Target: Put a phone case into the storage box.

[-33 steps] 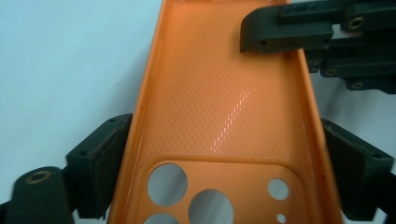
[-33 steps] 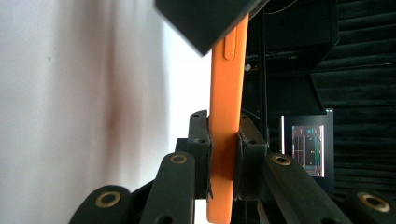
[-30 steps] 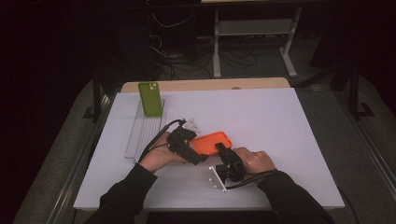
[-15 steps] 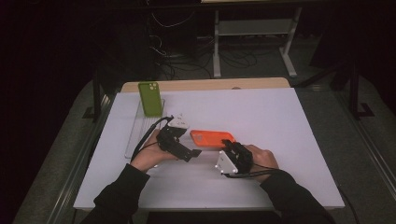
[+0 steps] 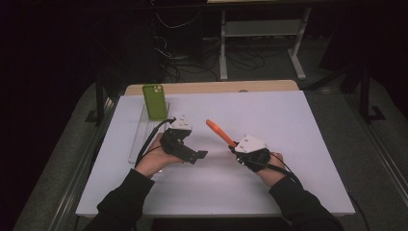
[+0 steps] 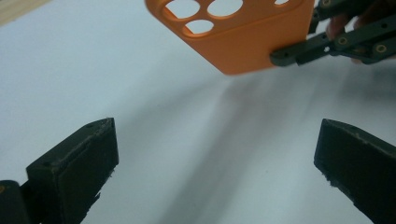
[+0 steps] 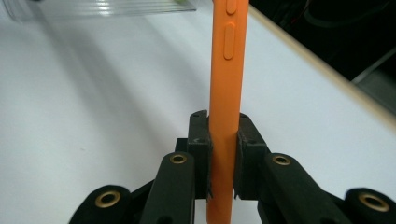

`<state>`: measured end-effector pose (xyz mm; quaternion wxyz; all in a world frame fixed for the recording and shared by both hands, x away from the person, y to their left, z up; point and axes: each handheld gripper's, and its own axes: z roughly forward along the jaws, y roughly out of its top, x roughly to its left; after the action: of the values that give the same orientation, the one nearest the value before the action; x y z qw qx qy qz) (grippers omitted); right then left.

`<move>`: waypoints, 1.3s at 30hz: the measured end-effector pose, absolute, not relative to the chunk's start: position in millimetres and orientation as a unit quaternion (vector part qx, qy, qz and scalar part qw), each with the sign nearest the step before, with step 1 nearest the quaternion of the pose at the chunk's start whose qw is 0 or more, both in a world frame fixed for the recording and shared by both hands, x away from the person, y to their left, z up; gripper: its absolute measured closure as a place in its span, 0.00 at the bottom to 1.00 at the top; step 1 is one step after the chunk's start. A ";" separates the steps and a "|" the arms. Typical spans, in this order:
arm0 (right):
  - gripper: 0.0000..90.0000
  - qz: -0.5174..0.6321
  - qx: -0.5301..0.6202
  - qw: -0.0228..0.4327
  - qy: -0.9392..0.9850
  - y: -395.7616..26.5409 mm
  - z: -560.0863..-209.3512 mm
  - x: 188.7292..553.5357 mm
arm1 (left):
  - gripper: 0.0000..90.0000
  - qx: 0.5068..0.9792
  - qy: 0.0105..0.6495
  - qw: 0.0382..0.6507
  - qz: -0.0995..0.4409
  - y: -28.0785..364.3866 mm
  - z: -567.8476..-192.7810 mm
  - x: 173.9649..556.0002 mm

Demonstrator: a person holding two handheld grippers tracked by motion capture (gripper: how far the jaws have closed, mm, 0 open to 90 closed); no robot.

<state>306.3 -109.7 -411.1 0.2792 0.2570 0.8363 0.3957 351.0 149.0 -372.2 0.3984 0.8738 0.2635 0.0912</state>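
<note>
An orange phone case hangs edge-on above the white table, held at its near end by my right gripper, which is shut on it. In the right gripper view the case stands upright between the two black jaws, pinched at its lower edge, side buttons facing me. The left gripper view shows the case from its back, camera holes up, with the right gripper's jaws on its right corner. My left gripper sits left of the case with jaws wide apart and nothing between its fingers.
A green phone case stands upright at the far end of a clear tray at the table's left. The white table sheet ends at a wooden strip at the back. Cables trail from both grippers.
The right gripper has lifted the orange case off the table and turned it on edge, moving right. The left gripper has let go of the case and drawn back slightly.
</note>
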 end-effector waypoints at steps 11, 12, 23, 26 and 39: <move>0.87 0.455 0.339 0.160 0.808 -122.1 -410.7 319.3 | 0.00 0.844 0.299 0.434 0.104 149.9 -369.0 354.1; 0.87 0.457 0.340 0.159 0.807 -122.3 -410.6 319.6 | 0.00 0.839 0.303 0.440 0.102 149.7 -368.9 354.9; 0.87 0.488 0.345 0.132 0.791 -115.3 -407.5 315.7 | 0.00 0.808 0.322 0.486 0.088 137.0 -363.3 360.2; 0.87 0.491 0.342 0.128 0.791 -111.9 -407.0 313.9 | 0.00 0.804 0.320 0.494 0.082 131.2 -362.0 359.9; 0.87 0.508 0.330 0.123 0.786 -105.3 -403.8 310.5 | 0.00 0.788 0.327 0.518 0.066 119.9 -362.6 364.1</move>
<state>310.5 -105.3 -403.8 0.1227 0.3302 0.7863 0.5075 364.1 119.9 -362.6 0.5177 0.7877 0.3273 0.0660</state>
